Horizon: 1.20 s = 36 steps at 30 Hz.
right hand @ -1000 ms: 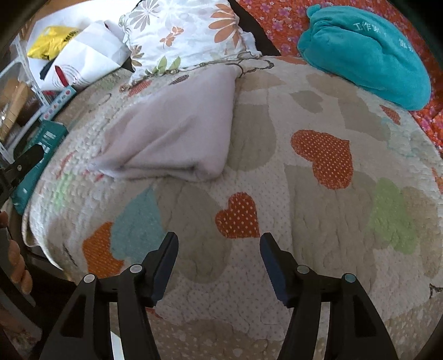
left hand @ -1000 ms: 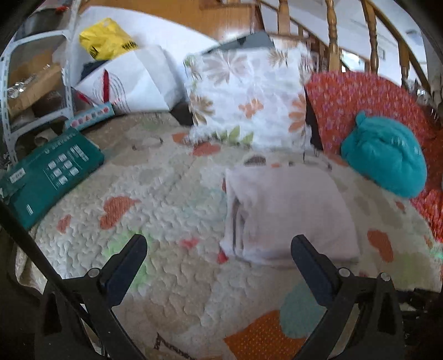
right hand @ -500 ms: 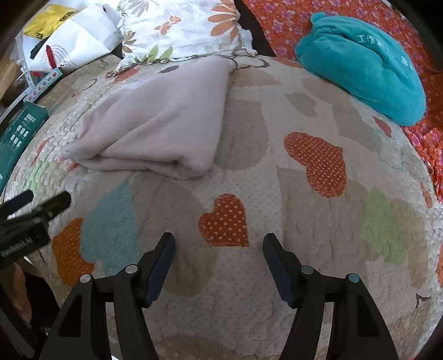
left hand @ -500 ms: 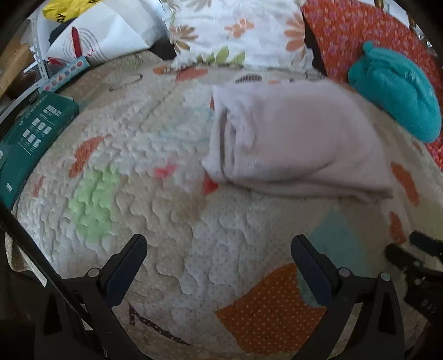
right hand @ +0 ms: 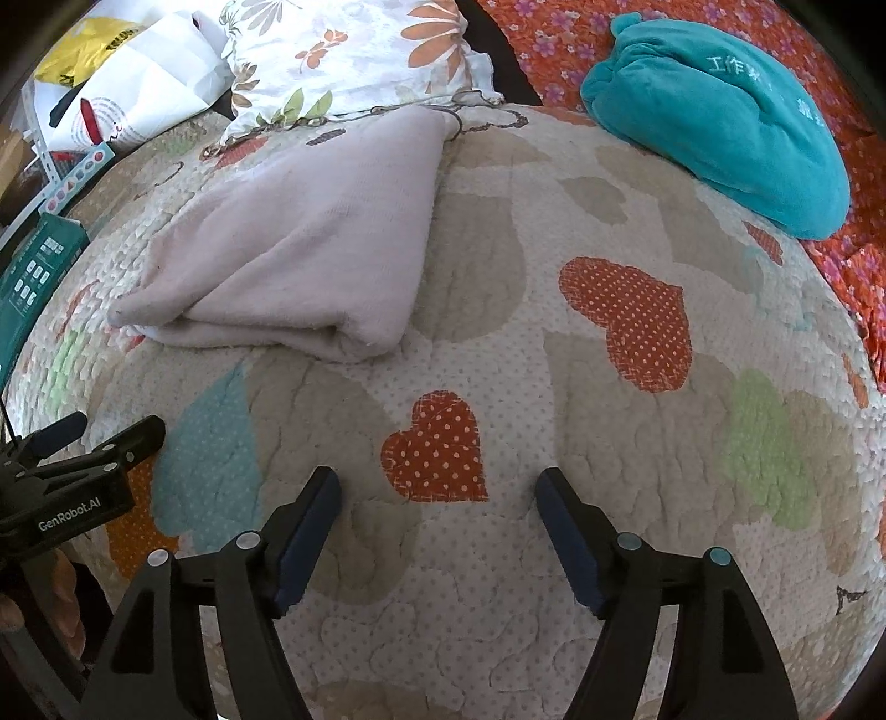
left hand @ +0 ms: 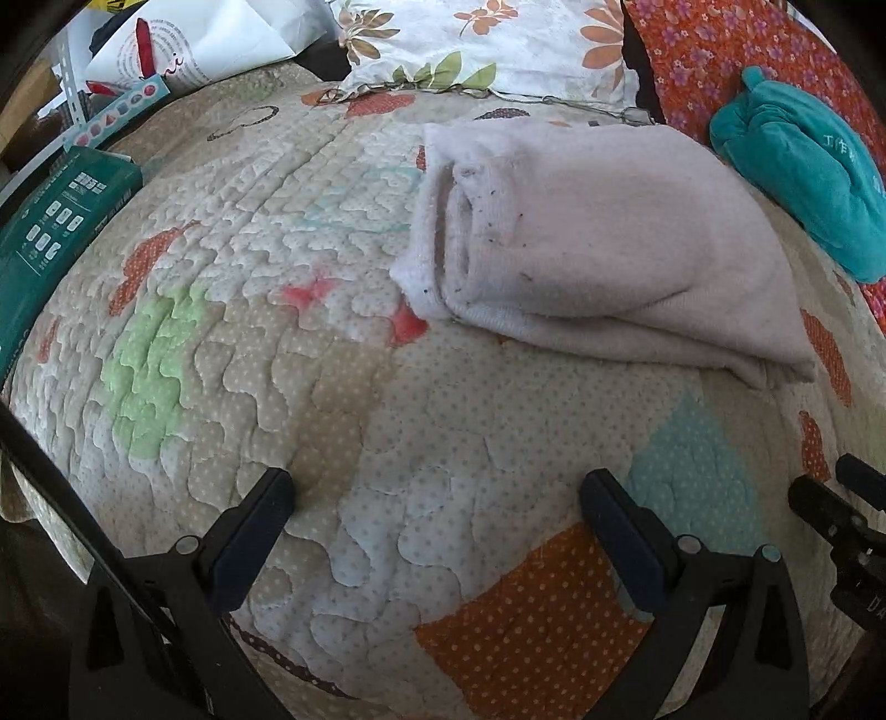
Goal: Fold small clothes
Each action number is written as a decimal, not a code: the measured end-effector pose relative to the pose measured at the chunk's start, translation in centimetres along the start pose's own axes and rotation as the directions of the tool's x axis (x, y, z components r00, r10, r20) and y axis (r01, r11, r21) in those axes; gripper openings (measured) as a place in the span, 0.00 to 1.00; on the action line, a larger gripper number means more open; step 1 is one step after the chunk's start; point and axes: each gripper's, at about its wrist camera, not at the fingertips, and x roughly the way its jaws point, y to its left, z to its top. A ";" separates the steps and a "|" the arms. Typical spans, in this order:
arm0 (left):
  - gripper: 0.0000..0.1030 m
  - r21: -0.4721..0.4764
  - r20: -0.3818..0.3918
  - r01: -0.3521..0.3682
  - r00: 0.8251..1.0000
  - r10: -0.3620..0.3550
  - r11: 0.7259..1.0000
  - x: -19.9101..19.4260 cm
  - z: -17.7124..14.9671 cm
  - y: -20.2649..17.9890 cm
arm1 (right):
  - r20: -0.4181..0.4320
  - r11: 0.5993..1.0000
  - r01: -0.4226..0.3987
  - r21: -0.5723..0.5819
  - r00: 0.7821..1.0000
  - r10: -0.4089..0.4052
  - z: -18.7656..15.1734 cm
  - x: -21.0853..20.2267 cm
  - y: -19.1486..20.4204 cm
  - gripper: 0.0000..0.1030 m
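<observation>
On a quilted cream bedspread patterned with coloured hearts (left hand: 343,387) (right hand: 609,443), one folded pale pink knitted garment (left hand: 598,238) (right hand: 299,249) is laid flat, beyond both grippers and touched by neither. Two black hand-held grippers are seen. The left gripper (left hand: 437,498) is held with its fingers spread wide apart and nothing between them, low over the quilt. The right gripper (right hand: 437,487) is likewise spread apart and unloaded, above a small red dotted heart.

From the left wrist view, the garment's rolled, layered open end is shown at its left side, and the right gripper's tips (left hand: 830,498) are seen at the right edge. From the right wrist view, the garment's smooth folded edge is shown instead, and the left gripper (right hand: 99,437), marked "GenRobot.AI", is seen at the left edge with part of a hand below it.

One teal plush bundle (left hand: 803,171) (right hand: 720,122), one floral white pillow (left hand: 487,39) (right hand: 343,55), one dark green box (left hand: 50,232) (right hand: 33,277) and one white printed bag (left hand: 205,44) (right hand: 127,83) are shown in both views.

Compared with a second ago, the left view is tilted lower and closer: the wooden railing is no longer seen, and the garment is shown larger. The garment's place on the quilt is unchanged.
</observation>
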 end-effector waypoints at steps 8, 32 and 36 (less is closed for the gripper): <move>1.00 -0.016 -0.008 0.013 1.000 -0.013 1.000 0.1 0.1 0.2 | 0.005 1.000 0.016 -0.013 1.000 -0.016 0.0 0.2 0.3 0.79; 1.00 -0.035 -0.013 0.019 1.000 -0.019 0.999 0.1 0.1 0.4 | 0.061 0.990 0.113 -0.079 0.992 -0.108 0.1 -0.6 1.1 0.80; 1.00 -0.037 -0.013 0.017 1.000 -0.018 0.999 0.0 0.1 0.3 | 0.064 0.990 0.117 -0.076 0.992 -0.112 0.1 -0.6 1.0 0.80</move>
